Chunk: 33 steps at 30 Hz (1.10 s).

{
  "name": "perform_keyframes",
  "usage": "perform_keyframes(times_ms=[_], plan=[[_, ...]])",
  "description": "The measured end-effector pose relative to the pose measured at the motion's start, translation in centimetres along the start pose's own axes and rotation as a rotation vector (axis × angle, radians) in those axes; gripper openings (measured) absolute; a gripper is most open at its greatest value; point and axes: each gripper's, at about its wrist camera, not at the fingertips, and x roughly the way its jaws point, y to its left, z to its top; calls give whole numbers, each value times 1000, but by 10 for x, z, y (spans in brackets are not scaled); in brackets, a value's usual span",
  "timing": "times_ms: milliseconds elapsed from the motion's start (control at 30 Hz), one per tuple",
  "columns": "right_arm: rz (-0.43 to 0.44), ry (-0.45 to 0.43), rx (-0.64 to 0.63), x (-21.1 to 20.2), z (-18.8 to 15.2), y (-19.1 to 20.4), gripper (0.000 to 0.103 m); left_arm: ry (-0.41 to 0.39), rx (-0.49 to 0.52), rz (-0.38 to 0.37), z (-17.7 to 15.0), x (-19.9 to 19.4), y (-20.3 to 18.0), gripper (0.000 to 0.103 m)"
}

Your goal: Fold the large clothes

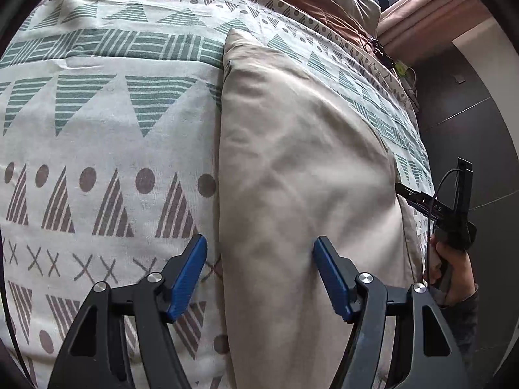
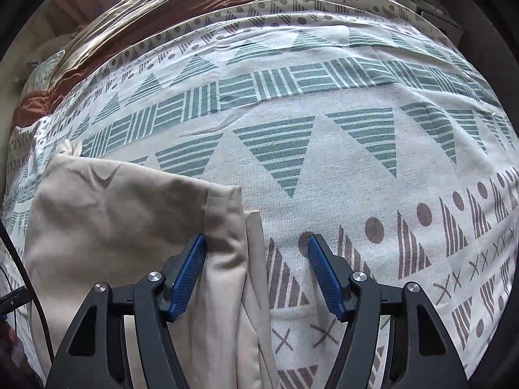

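Currently a beige garment [image 1: 301, 175] is being shown lying flat, already folded into a long strip, on a patterned bedspread [image 1: 97, 129]. Going from the left: the left gripper [image 1: 259, 253] is being held wide open, gripping nothing, its left finger over bare bedspread and its right finger over the cloth, so the garment's long left edge is lying between the jaws. Ahead of it the strip is running away toward a far corner. At its right, the right gripper [image 2: 256, 249] is also being held open and empty; stacked hem layers [image 2: 240, 227] are sitting between its fingers, nearer the left pad. The fabric is being judged light, soft, limp and prone to sliding apart; all layers at an edge or corner should be pinched together.
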Motion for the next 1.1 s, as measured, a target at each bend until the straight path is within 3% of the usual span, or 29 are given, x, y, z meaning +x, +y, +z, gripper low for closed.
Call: perform_keyframes(times_ms=[133, 300, 567, 933, 1100], plan=[[51, 14, 64, 2, 9, -10, 64, -5, 8, 28, 9, 6, -3, 69], [291, 88, 142, 4, 4, -35, 64, -18, 31, 42, 19, 7, -10, 66], [542, 163, 216, 20, -4, -68, 64, -42, -3, 35, 31, 13, -7, 61], [688, 165, 315, 73, 20, -74, 64, -38, 9, 51, 61, 30, -8, 60], [638, 163, 265, 80, 19, -57, 62, -34, -28, 50, 80, 41, -6, 60]])
